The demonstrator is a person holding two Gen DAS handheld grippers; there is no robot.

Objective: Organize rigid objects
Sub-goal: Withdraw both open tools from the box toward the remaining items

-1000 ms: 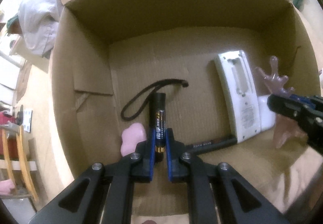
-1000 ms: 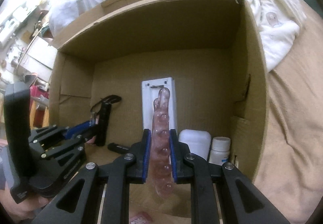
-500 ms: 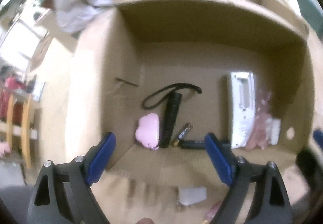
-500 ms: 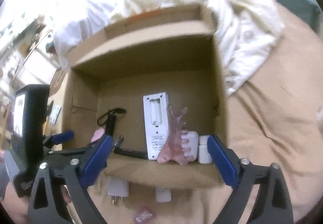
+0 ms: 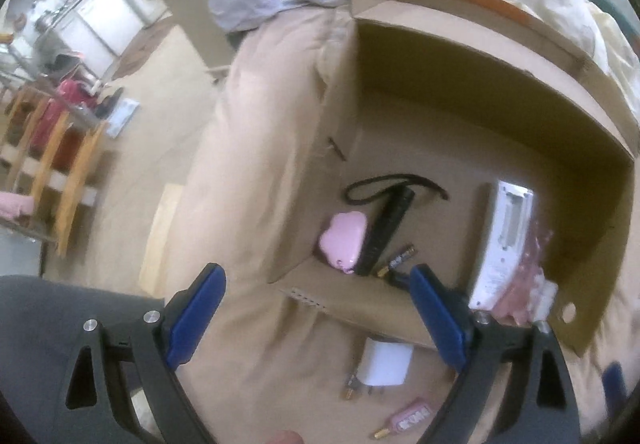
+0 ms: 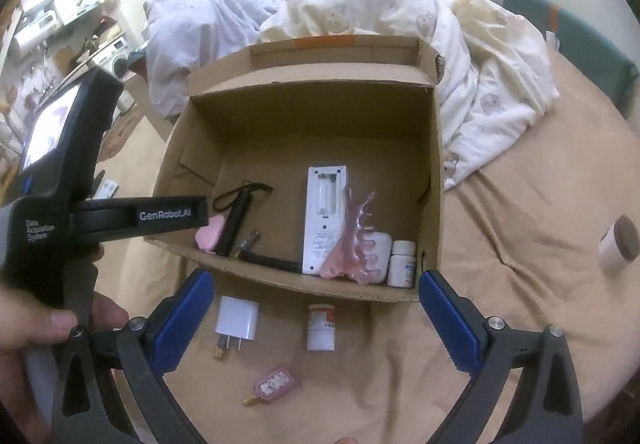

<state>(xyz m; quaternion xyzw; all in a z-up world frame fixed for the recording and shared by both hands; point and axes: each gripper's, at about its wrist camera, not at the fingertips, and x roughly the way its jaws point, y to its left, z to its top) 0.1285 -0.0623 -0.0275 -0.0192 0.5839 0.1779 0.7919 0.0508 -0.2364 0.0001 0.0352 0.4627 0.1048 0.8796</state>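
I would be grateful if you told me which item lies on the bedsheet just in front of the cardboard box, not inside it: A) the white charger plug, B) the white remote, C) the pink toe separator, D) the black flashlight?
A: the white charger plug lies on the sheet in front of the cardboard box, outside its near wall.

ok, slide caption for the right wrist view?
Open right gripper above charger, pill bottle and keychain outside half-filled cardboard box.
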